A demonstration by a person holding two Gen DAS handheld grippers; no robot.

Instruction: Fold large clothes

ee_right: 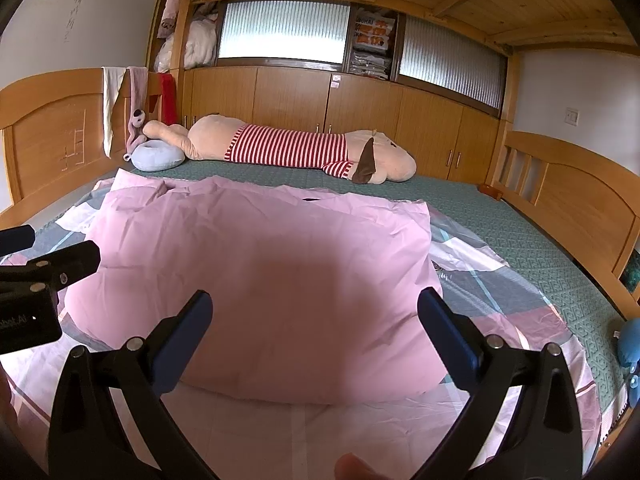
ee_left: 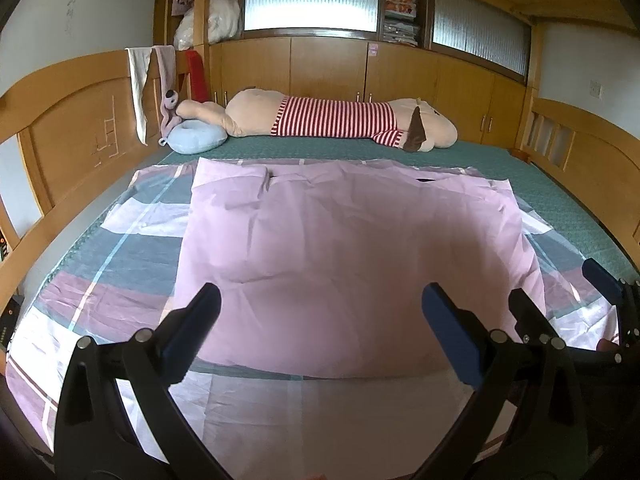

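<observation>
A large pink sheet [ee_left: 344, 248] lies spread flat on the bed, folded over a plaid sheet [ee_left: 132, 248] whose grey, white and pink blocks show around it at nine and three o'clock. The left gripper [ee_left: 320, 312] hovers above the pink sheet's near part with its fingers spread wide and holding nothing; the cloth fills the gap between them, its near edge lying at six o'clock from the tips. In the right wrist view, the right gripper [ee_right: 314, 318] is likewise wide apart and empty over the same pink sheet [ee_right: 272, 264], with the left gripper [ee_right: 52, 256] visible at nine o'clock. A long plush toy [ee_left: 332, 120] in a red-striped shirt lies at twelve o'clock, well apart from the sheet, beside a blue cushion [ee_left: 196, 138].
</observation>
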